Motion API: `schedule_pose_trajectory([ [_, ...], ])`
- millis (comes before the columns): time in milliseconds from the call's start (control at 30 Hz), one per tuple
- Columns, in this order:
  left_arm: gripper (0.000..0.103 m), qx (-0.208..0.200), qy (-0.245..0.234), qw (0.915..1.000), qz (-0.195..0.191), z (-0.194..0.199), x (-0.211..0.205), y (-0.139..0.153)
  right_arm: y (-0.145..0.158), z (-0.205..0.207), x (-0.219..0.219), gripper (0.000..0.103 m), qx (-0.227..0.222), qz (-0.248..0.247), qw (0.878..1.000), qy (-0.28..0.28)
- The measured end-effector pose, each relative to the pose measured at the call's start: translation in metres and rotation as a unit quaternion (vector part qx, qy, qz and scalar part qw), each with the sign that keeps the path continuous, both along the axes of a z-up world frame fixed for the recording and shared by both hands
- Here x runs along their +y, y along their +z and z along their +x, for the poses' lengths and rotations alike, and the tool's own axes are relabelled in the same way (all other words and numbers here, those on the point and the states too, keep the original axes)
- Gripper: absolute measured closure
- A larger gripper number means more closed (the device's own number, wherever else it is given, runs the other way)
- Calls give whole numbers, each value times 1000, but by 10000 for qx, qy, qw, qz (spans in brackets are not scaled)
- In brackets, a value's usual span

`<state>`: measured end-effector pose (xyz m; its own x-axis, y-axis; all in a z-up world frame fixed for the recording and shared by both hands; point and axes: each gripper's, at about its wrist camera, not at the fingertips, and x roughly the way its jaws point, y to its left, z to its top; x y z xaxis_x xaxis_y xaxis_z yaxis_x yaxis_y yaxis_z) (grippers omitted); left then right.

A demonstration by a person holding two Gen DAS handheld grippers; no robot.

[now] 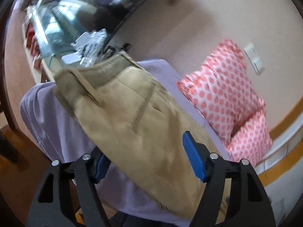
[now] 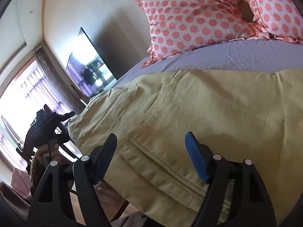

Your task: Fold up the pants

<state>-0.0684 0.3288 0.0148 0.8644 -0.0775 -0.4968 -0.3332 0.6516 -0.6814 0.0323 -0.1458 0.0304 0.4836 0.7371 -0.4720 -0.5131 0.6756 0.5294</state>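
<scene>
Khaki pants (image 1: 132, 111) lie on a lavender bed sheet (image 1: 56, 124), waistband toward the far end in the left wrist view. My left gripper (image 1: 145, 151) is open, its blue pads on either side of a pant leg near the hem. In the right wrist view the pants (image 2: 189, 113) spread wide across the bed. My right gripper (image 2: 151, 147) is open just over the folded hem edge of the pants, holding nothing. The left gripper (image 2: 55, 121) and the hand holding it show at the left of the right wrist view.
Two pink polka-dot pillows (image 1: 227, 98) (image 2: 189, 19) lie at the head of the bed against the wall. A dark TV screen (image 2: 90, 70) stands beside the bed. A bright window with curtains (image 2: 22, 94) is at left. The wooden floor (image 1: 11, 170) lies below the bed's edge.
</scene>
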Motion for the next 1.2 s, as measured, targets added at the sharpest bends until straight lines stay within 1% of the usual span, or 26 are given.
schedule_pose_trajectory([
  [67, 44, 10, 192, 9996, -199, 1, 15, -5, 0, -1, -1, 27, -12, 8, 10000, 12],
  [133, 54, -14, 390, 9986, -368, 3, 31, -10, 0, -2, -1, 27, -8, 25, 10000, 11],
  [200, 74, 60, 517, 9979, -389, 6, 39, -12, 0, -2, -2, 27, -12, 41, 10000, 10],
  [267, 88, 134, 635, 9974, -313, 9, 47, -12, 1, -4, -4, 27, -26, 69, 10000, 14],
  [300, 90, 164, 622, 9976, -262, 12, 47, -9, 1, -4, -6, 27, -35, 87, 10000, 8],
  [400, 93, 234, 566, 9967, 539, 21, 23, 24, 7, -8, -19, 27, -180, 172, 9996, -148],
  [433, 93, 142, 408, 9950, 905, 26, 7, 46, 10, -10, -26, 27, -264, 200, 9992, -240],
  [500, 93, -95, 3, 9904, 1382, 36, -28, 83, 19, -15, -48, 27, -479, 292, 9968, -564],
  [567, 93, -387, -662, 9766, 2010, 51, -87, 126, 25, -20, -72, 27, -633, 403, 9930, -910],
  [600, 93, -483, -933, 9693, 2223, 56, -111, 138, 28, -22, -89, 26, -703, 469, 9899, -1142],
  [633, 93, -674, -1399, 9547, 2538, 63, -152, 156, 30, -25, -104, 26, -739, 523, 9868, -1346],
  [667, 93, -824, -1757, 9424, 2723, 67, -184, 166, 30, -27, -118, 26, -763, 573, 9834, -1545],
  [700, 93, -1034, -2288, 9226, 2928, 72, -228, 178, 30, -30, -136, 26, -776, 623, 9787, -1794],
  [733, 93, -1148, -2617, 9097, 3014, 73, -256, 182, 29, -33, -151, 26, -774, 664, 9743, -2010],
  [800, 93, -1362, -3385, 8770, 3126, 78, -322, 183, 26, -41, -184, 26, -739, 786, 9628, -2478],
  [833, 93, -1437, -3819, 8551, 3198, 79, -360, 177, 25, -45, -198, 26, -720, 849, 9575, -2661],
  [867, 93, -1414, -4229, 8313, 3318, 79, -399, 163, 22, -52, -216, 26, -691, 920, 9503, -2894],
  [900, 93, -1353, -4443, 8174, 3408, 78, -420, 150, 20, -56, -226, 26, -655, 946, 9457, -3039],
  [967, 93, -949, -4988, 7689, 3885, 74, -477, 100, 15, -62, -248, 26, -547, 1015, 9376, -3279],
  [1000, 93, -687, -5093, 7500, 4164, 72, -493, 78, 11, -64, -258, 26, -460, 1074, 9348, -3353],
  [1033, 92, -546, -5316, 7269, 4314, 67, -506, 52, 9, -65, -266, 26, -375, 1132, 9338, -3374],
  [1067, 91, -553, -5477, 7095, 4399, 58, -514, 37, 7, -64, -272, 26, -290, 1189, 9344, -3346],
  [1100, 90, -574, -5519, 6955, 4565, 46, -519, 27, 4, -60, -277, 26, -180, 1257, 9363, -3275],
  [1133, 89, -594, -5491, 6879, 4709, 39, -522, 23, 2, -55, -278, 26, -67, 1325, 9395, -3159],
  [1167, 88, -595, -5489, 6851, 4752, 34, -523, 23, 0, -46, -277, 26, 60, 1388, 9434, -3011],
  [1200, 83, -561, -5515, 6875, 4691, 31, -522, 25, -2, -36, -276, 26, 245, 1476, 9491, -2772],
])
